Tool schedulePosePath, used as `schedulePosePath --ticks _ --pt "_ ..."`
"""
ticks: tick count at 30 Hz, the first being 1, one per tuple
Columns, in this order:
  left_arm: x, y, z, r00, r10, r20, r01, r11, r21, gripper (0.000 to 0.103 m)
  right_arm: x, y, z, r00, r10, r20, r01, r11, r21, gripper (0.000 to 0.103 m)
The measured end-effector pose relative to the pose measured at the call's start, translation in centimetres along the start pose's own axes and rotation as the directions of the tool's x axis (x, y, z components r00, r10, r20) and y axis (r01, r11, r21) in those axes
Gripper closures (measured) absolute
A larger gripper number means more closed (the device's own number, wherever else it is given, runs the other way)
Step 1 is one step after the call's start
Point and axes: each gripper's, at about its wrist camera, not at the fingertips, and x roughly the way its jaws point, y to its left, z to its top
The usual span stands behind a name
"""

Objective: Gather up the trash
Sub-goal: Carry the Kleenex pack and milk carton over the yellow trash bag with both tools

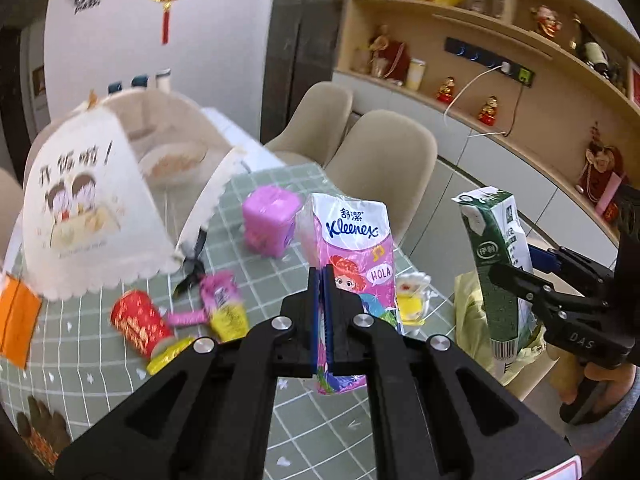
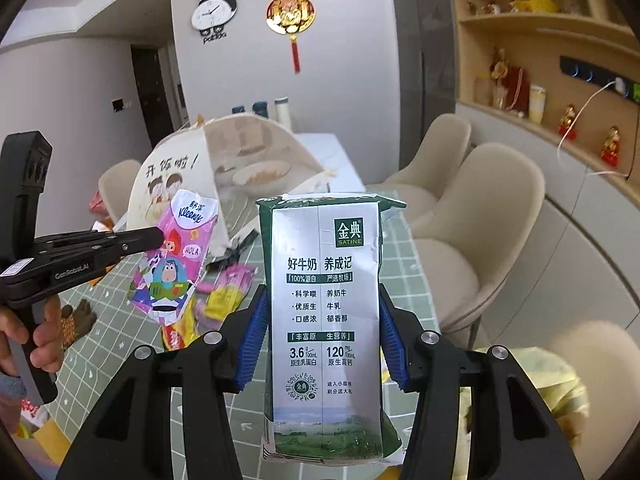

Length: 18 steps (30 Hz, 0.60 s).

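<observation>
My left gripper (image 1: 322, 280) is shut on a pink Kleenex tissue pack (image 1: 352, 248) and holds it above the green checked tablecloth (image 1: 312, 432); the pack also shows in the right wrist view (image 2: 176, 264). My right gripper (image 2: 320, 320) is shut on a green and silver milk carton (image 2: 324, 320), held upright; the carton also shows in the left wrist view (image 1: 496, 272). A yellow trash bag (image 1: 476, 320) hangs below the carton at the table's right edge. On the cloth lie a red can (image 1: 140, 324), pink and yellow wrappers (image 1: 224, 304) and a small jelly cup (image 1: 412, 296).
A mesh food cover (image 1: 92, 200) over a plate stands at the back left. A pink cube box (image 1: 272, 216) sits mid-table. Beige chairs (image 1: 380, 168) line the right side, with wall shelves (image 1: 520, 40) behind. An orange packet (image 1: 16, 320) lies at the left edge.
</observation>
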Motion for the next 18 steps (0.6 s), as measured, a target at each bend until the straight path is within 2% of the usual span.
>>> schedulePosePath --ticks 3,9,15,18 --pt "-0.2 -1.6 0.7 1.000 0.001 0.018 -0.001 1.000 0.031 0.101 -0.5 -1.1 0.2 1.000 -0.020 0.006 0.020 1.000 0.021 0.055" --pt "0.6 -3.9 0.8 0.998 -0.059 -0.001 0.059 0.997 0.051 0.100 -1.6 -3.5 0.0 0.997 -0.071 0.014 0.070 0.996 0.063 0.055" --pt "2.2 -7.1 1.2 0.991 -0.131 -0.022 0.133 0.988 0.084 0.100 -3.6 -6.0 -0.3 0.988 -0.149 0.027 0.147 0.987 0.070 0.055" --pt "3.6 -9.1 1.5 0.981 -0.188 -0.044 0.191 0.978 0.088 0.100 -4.6 -7.5 -0.4 0.979 -0.202 0.035 0.200 0.978 0.064 0.055"
